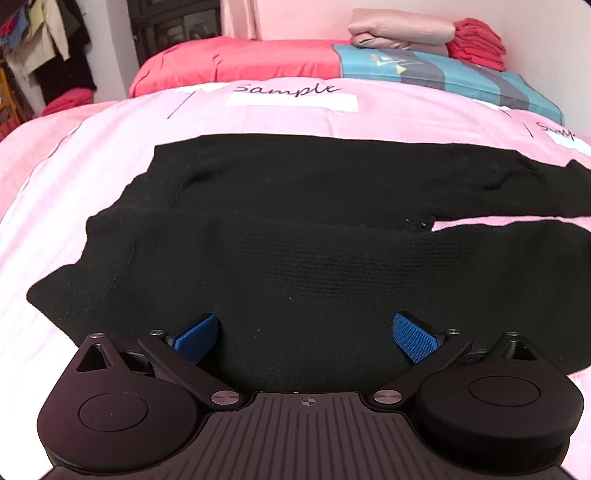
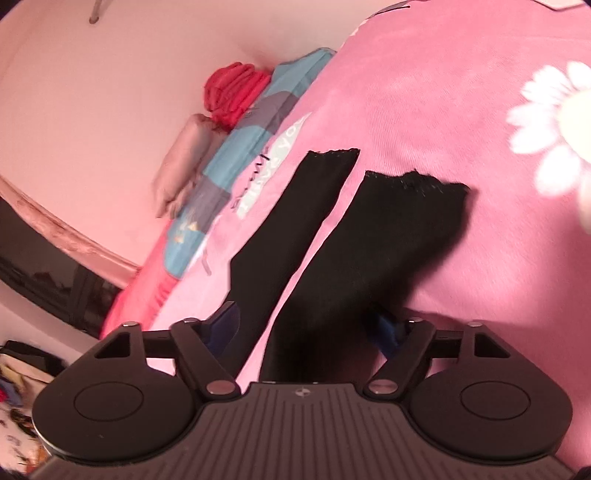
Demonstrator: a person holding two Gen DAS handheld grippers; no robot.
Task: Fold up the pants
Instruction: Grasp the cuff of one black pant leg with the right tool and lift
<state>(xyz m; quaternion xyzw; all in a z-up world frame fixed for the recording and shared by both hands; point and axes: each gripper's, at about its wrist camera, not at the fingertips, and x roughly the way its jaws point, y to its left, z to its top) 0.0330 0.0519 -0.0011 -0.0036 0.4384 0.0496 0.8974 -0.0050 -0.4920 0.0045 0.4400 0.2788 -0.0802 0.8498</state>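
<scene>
Left wrist view: black pants (image 1: 295, 229) lie spread flat across a pink bedsheet (image 1: 92, 155) on a bed, the wide waist end toward the left and the two legs running off to the right, with a thin strip of sheet showing between the legs. The left gripper (image 1: 306, 338) hovers over the near edge of the pants with its blue pads wide apart and nothing between them. Farther back lie a blue and grey patterned pillow (image 1: 461, 77), a folded beige cloth (image 1: 402, 31) and a stack of red clothes (image 1: 478, 44).

Right wrist view: the picture is tilted and blurred. The two pant legs (image 2: 369, 251) stretch away from the camera, their hems side by side on the sheet. The right gripper (image 2: 306, 328) sits low over the nearer leg, jaws partly apart with the black cloth between them; I cannot tell whether the pads press on it.
</scene>
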